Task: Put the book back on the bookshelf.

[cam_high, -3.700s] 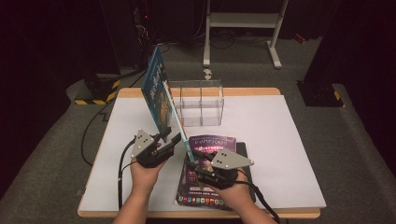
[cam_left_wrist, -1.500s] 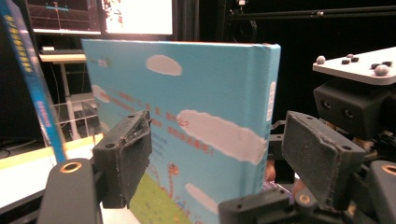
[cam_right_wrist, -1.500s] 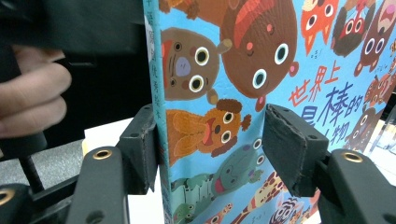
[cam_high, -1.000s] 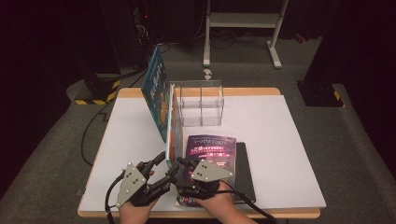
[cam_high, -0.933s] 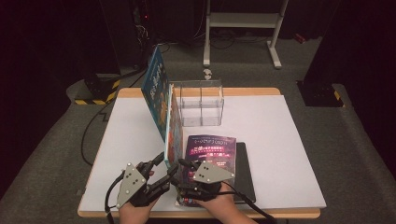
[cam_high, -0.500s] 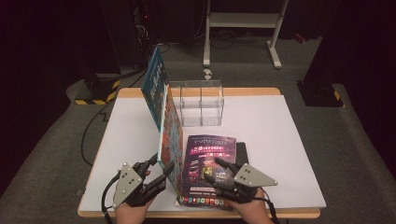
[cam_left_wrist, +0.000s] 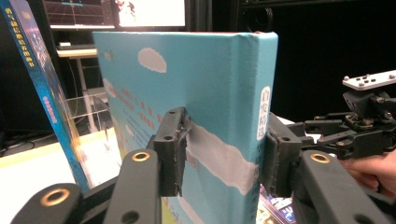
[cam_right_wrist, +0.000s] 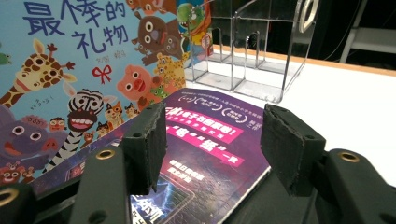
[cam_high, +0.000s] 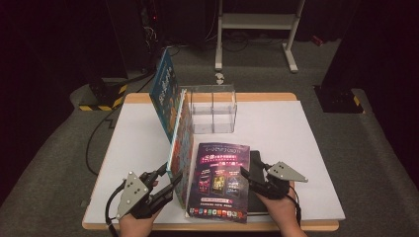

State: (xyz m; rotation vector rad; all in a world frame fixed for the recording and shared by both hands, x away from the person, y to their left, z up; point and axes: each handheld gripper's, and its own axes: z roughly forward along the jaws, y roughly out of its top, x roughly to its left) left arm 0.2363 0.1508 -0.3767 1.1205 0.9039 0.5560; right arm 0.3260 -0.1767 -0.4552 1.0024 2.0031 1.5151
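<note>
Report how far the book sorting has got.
Done: one blue book leans upright beside the clear rack. In hand: the left gripper, jaws just closing, clamps the upright animal picture book. Left: the purple book lies flat before the open right gripper.

Purple magazine hides most of black book.

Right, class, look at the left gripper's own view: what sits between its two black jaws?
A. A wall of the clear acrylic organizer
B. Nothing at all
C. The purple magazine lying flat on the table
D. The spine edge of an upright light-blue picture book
D: in the left gripper view the left gripper has its jaws on either side of the light-blue picture book, which stands upright with its spine facing the camera.
</note>
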